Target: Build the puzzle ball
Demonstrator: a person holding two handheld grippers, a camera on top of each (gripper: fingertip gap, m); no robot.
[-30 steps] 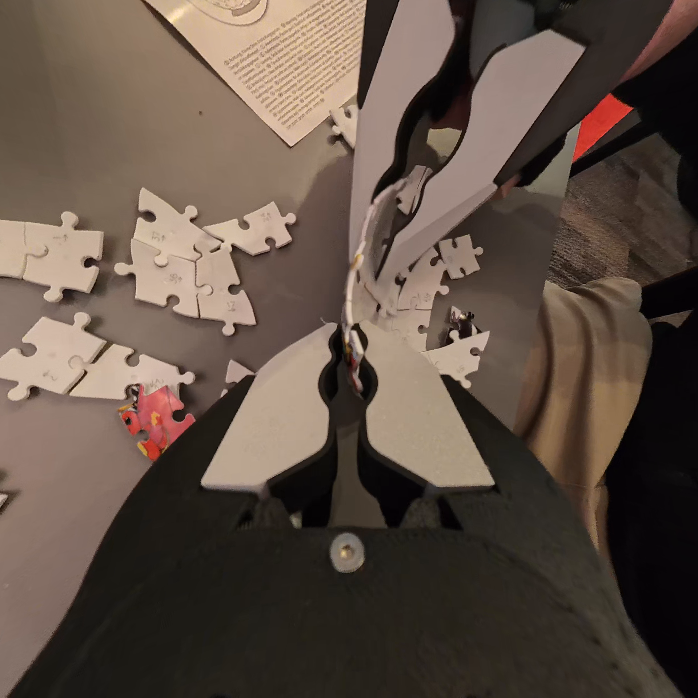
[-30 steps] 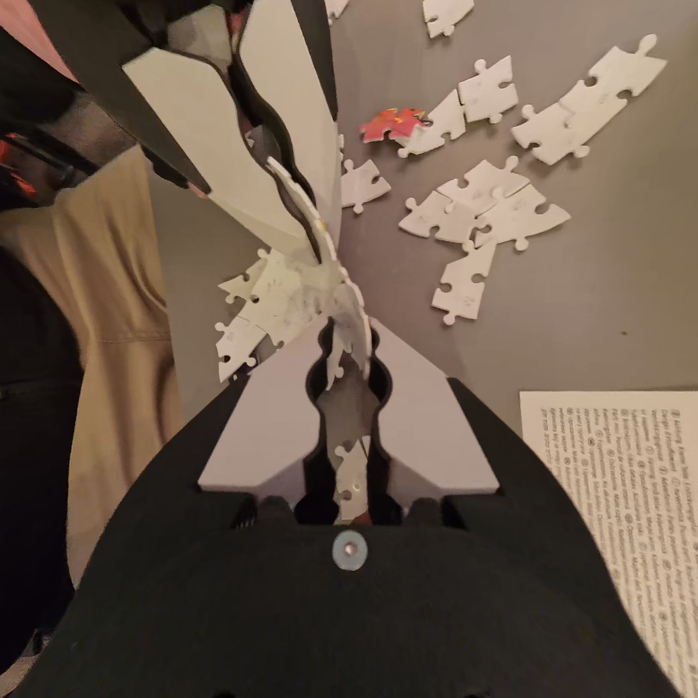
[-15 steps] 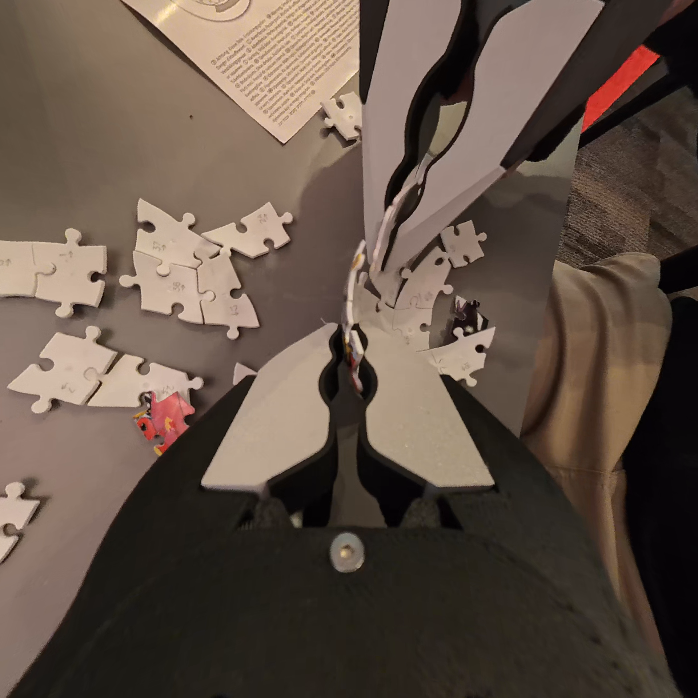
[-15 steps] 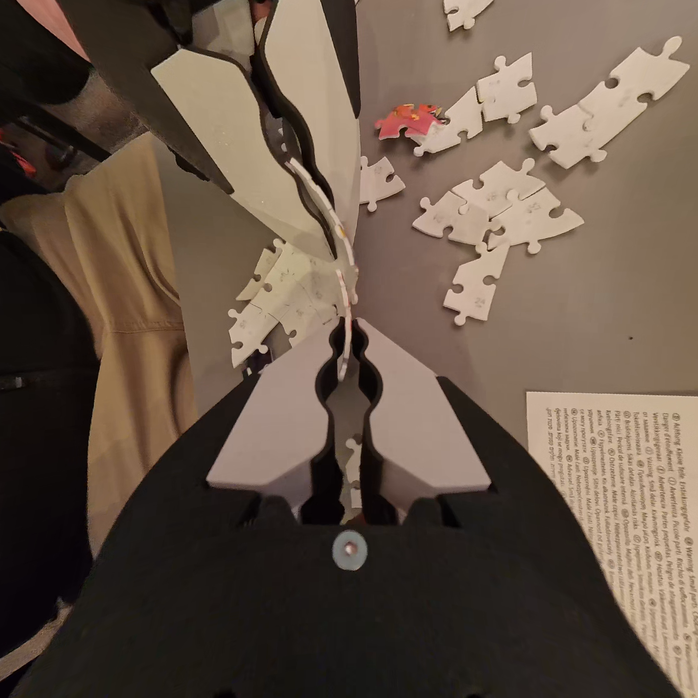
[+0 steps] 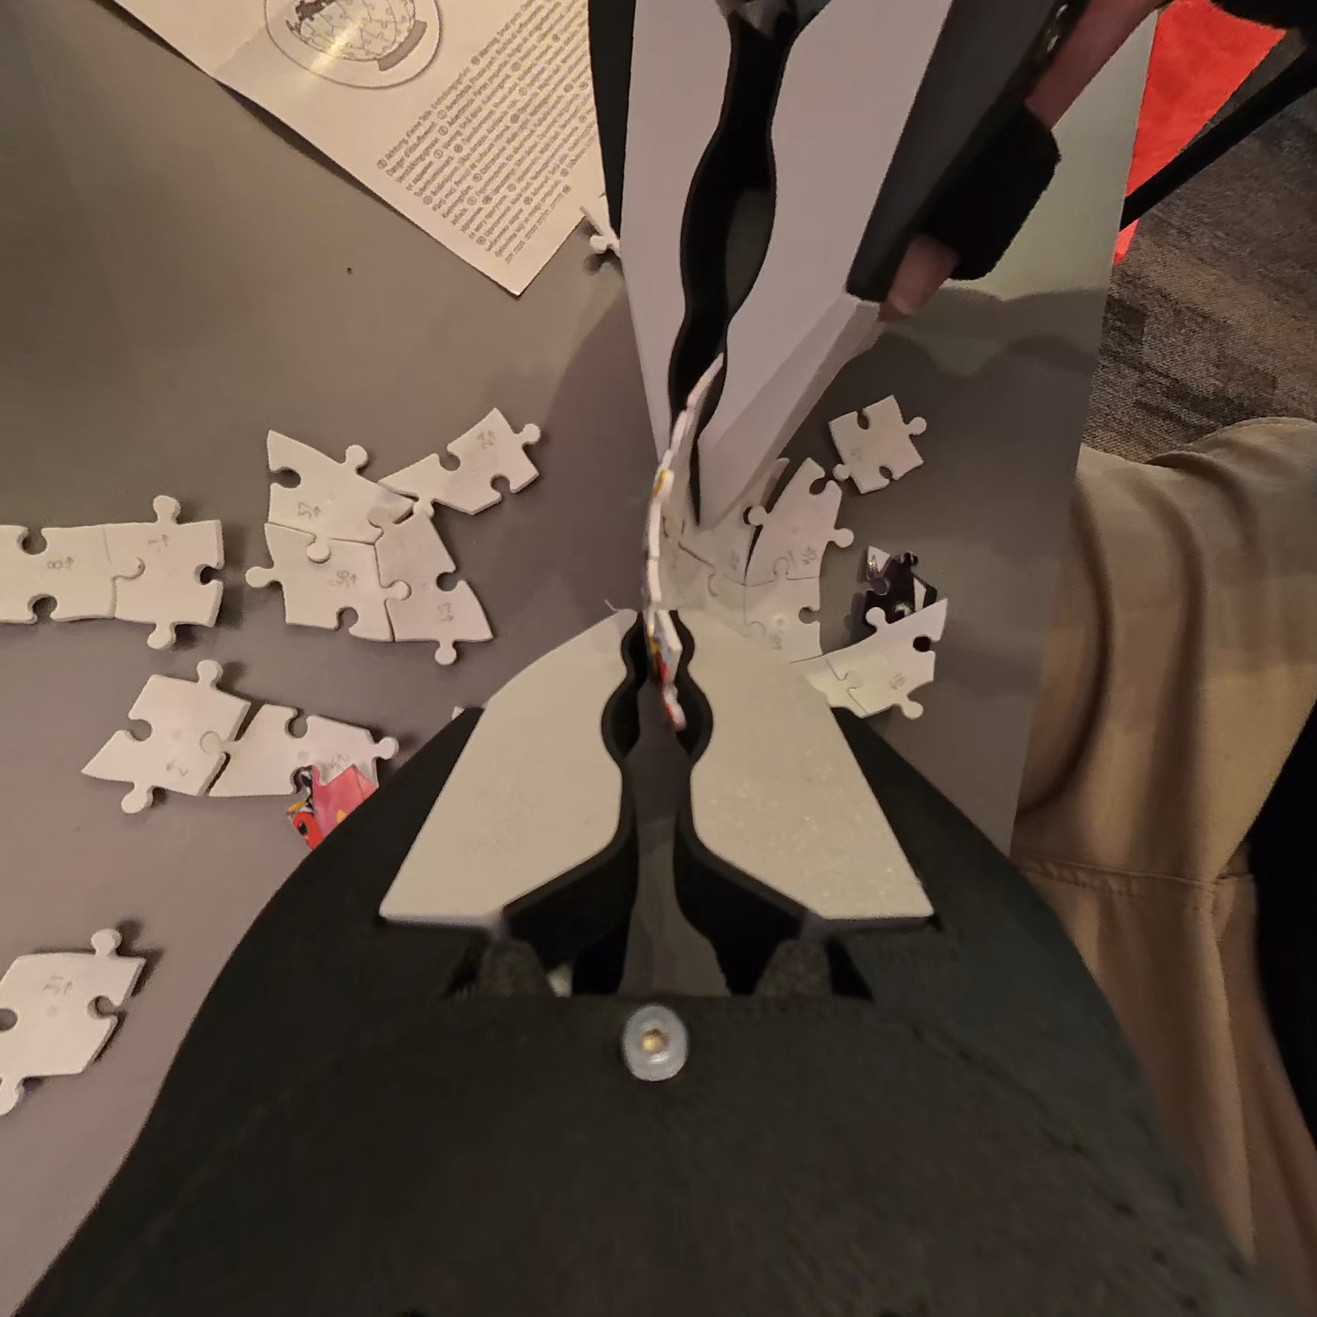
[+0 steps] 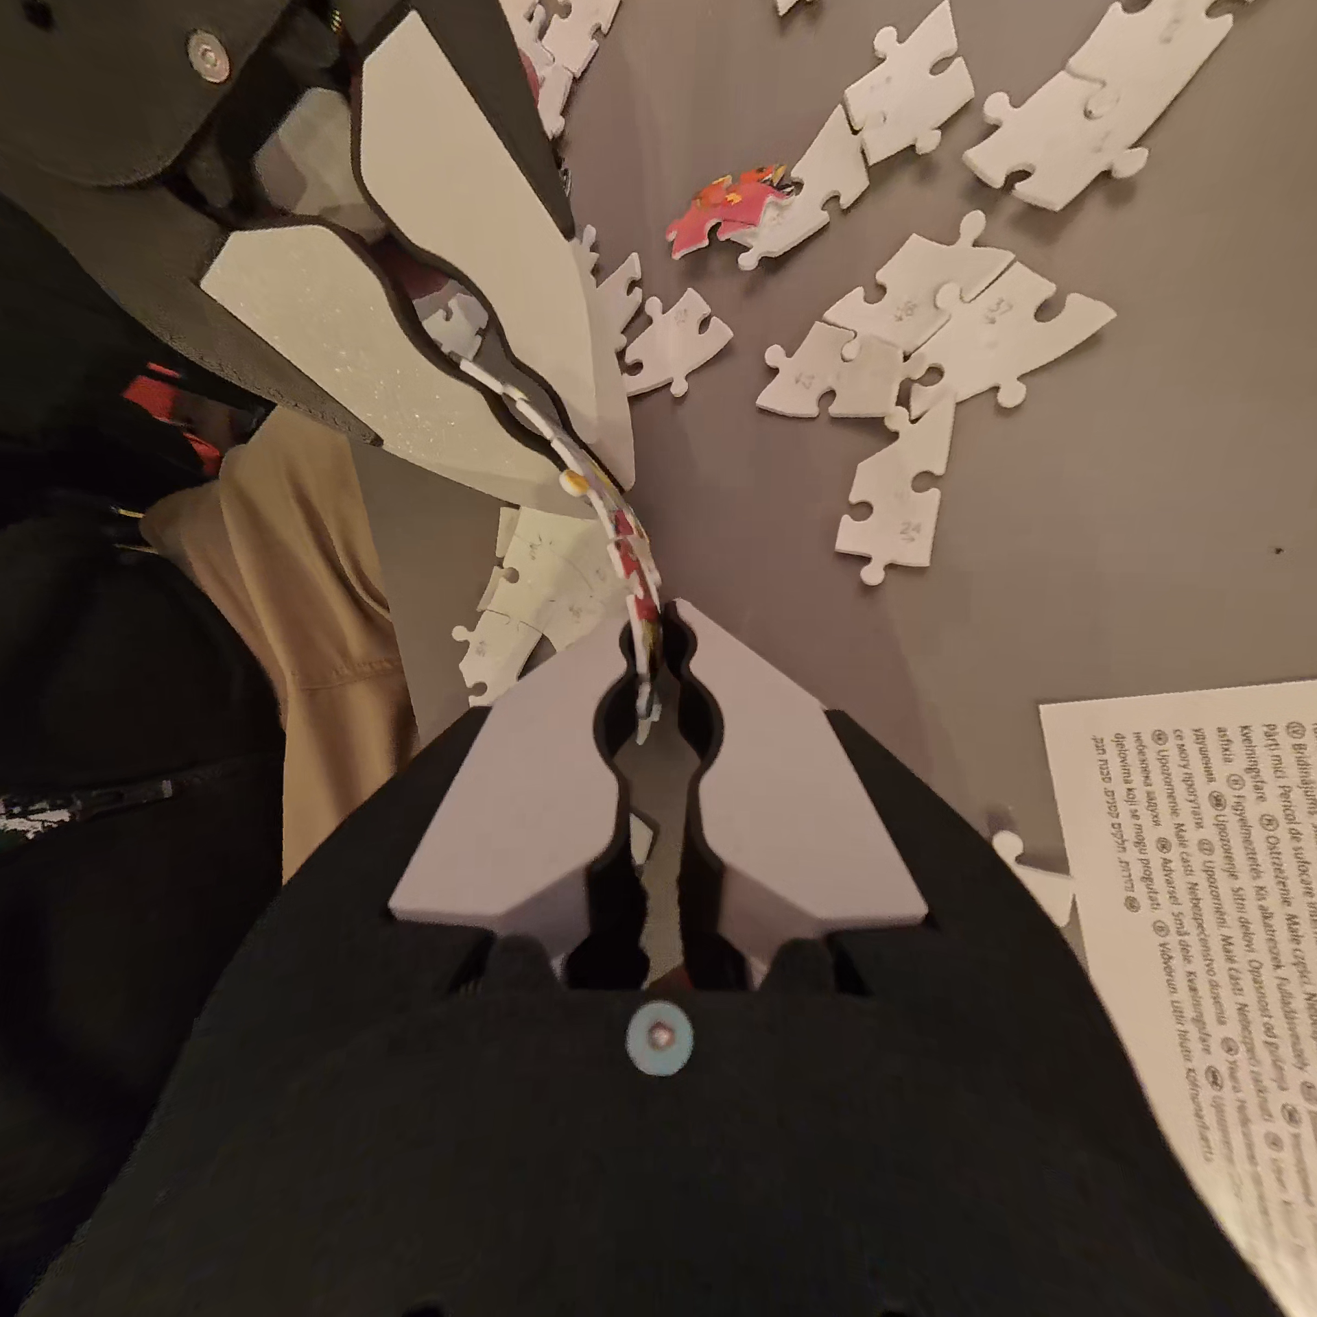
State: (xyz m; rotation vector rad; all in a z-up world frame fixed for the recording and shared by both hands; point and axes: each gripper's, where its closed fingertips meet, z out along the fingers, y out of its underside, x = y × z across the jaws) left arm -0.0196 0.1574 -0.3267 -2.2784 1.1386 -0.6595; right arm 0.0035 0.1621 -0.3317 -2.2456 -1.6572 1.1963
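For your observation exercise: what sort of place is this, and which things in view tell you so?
Probably an indoor room, such as an office or hobby space, though I can't be sure. A grey table holds loose puzzle pieces and a printed leaflet; carpet lies beyond the table's edge.

Bare grey table [image 5: 178, 299] between instruction sheet [image 5: 456, 121] and loose white pieces [image 5: 356, 541]; beyond pieces, table edge, possibly trouser leg [image 5: 1169, 713].
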